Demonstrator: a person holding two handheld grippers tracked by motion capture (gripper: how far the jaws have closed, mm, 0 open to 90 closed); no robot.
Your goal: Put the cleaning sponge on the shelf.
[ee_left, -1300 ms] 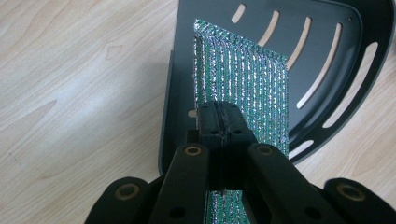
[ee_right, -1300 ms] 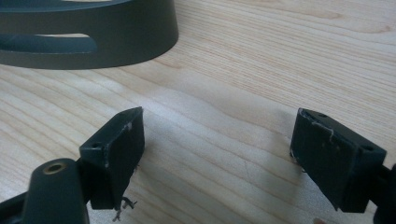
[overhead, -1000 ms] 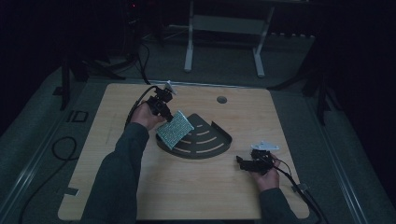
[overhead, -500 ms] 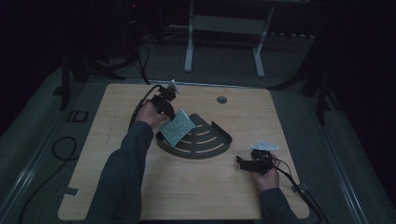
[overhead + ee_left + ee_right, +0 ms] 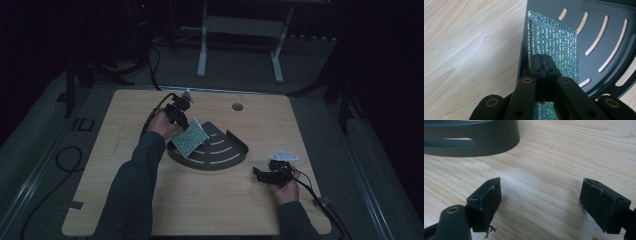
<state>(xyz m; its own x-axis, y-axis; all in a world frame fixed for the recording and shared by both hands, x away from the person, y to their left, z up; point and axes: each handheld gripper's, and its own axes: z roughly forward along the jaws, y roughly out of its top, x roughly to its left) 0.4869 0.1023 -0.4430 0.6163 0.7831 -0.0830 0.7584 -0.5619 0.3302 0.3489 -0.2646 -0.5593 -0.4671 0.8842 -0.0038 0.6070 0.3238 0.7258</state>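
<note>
Wood bench: pale, grained wooden bench [image 5: 150, 210] carries everything; a small round hole [image 5: 237, 106] sits near its far edge.
Tray: dark grey, fan-shaped metal tray [image 5: 220, 150] with curved slots and a low rim lies near the middle of the bench; in the left claw view its slots show the wood beneath [image 5: 604, 37].
Sponge: glittery green-and-silver rectangular scouring pad [image 5: 189, 137] stands tilted over the left corner of the tray, its lower edge at the tray floor; in the left claw view it runs from between the jaws down to the tray's straight edge [image 5: 554, 45].
Left claw: left claw [image 5: 181, 116] is clamped tight on the upper edge of the scouring pad, the two black jaws pressed together with the pad's edge pinched between them [image 5: 542, 65].
Left hand: hand [image 5: 160, 125] and dark sleeve reach in from the near side, with a cable trailing off behind the claw.
Right claw: right claw [image 5: 260, 174] rests low on the bench to the right of the tray, apart from it; its jaws stand wide apart with bare wood between them [image 5: 540, 202], holding nothing.
Tray rim, right claw view: curved dark wall [image 5: 474, 140] of the tray lies ahead of the spread jaws.
</note>
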